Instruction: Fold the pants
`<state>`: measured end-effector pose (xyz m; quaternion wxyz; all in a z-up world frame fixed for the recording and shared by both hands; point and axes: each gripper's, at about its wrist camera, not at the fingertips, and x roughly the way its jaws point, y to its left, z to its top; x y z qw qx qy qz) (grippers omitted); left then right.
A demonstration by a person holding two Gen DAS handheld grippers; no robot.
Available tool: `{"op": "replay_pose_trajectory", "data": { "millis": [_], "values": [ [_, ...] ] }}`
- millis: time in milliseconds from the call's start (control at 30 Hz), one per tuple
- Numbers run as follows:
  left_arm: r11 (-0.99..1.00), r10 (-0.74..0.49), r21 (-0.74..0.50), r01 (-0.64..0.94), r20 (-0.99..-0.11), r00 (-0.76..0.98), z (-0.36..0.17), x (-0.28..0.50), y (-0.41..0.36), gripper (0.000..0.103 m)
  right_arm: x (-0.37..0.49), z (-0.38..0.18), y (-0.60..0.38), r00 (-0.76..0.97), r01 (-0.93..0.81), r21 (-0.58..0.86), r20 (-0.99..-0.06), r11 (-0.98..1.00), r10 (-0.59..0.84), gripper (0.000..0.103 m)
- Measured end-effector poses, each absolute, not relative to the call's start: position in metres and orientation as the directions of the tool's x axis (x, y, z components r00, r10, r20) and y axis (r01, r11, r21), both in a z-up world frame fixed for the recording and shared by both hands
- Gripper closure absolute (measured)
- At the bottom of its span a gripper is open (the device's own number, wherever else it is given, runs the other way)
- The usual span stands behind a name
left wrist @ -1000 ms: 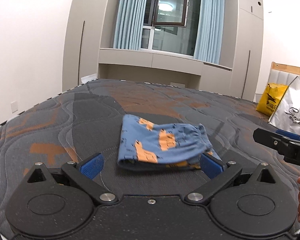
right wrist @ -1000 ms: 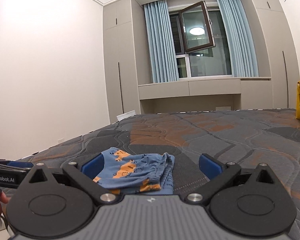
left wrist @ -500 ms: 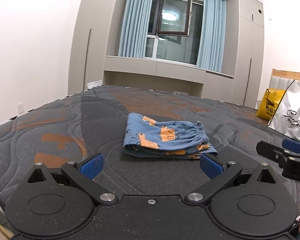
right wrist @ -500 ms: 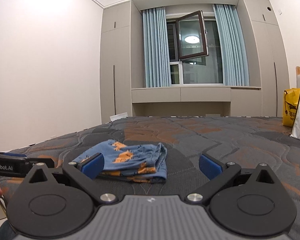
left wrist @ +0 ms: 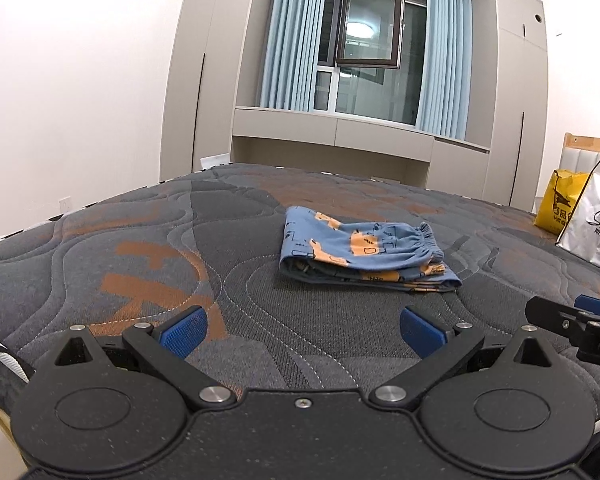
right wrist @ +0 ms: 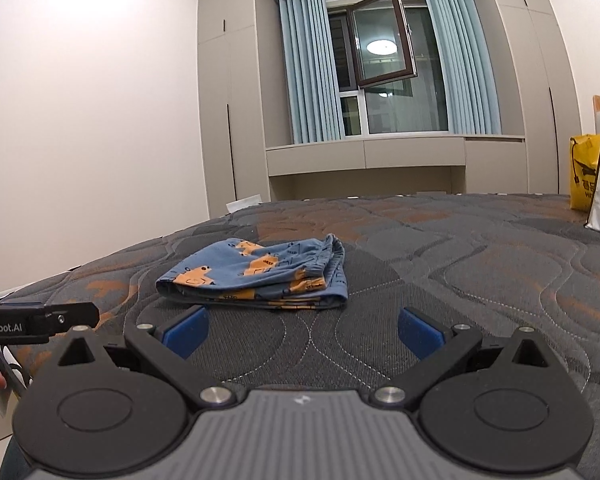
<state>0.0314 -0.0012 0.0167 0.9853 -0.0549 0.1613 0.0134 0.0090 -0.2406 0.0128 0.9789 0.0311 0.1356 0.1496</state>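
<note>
Blue pants with orange print (left wrist: 360, 252) lie folded into a compact stack on the dark quilted mattress (left wrist: 140, 248), elastic waistband at the right end. My left gripper (left wrist: 302, 330) is open, low over the mattress, well short of the pants and touching nothing. From the right wrist view the same folded pants (right wrist: 256, 276) rest ahead and slightly left. My right gripper (right wrist: 302, 330) is open too, empty, a short way back from the fabric. Each gripper's tip shows at the other view's edge.
A yellow bag (left wrist: 560, 204) and a white shopping bag (left wrist: 596, 224) stand at the mattress's far right by a headboard. Cabinets, blue curtains and an open window fill the far wall. The mattress's left edge (left wrist: 40, 224) drops to the floor.
Both grippers have drawn back and dropped lower; the folded pants now lie farther ahead, unmoved on the mattress. Both stayed open.
</note>
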Motion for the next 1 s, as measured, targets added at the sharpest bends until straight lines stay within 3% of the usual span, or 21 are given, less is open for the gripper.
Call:
{"op": "replay_pose_trajectory", "data": {
  "millis": [1000],
  "values": [
    [0.993,-0.008,-0.112,-0.031,-0.335,0.942,0.0169,0.0333,-0.0079,0.001,0.0066,0.0103,-0.2462,0.913,-0.274,0.108,-0.285,0.956,0.293,0.0]
  ]
}}
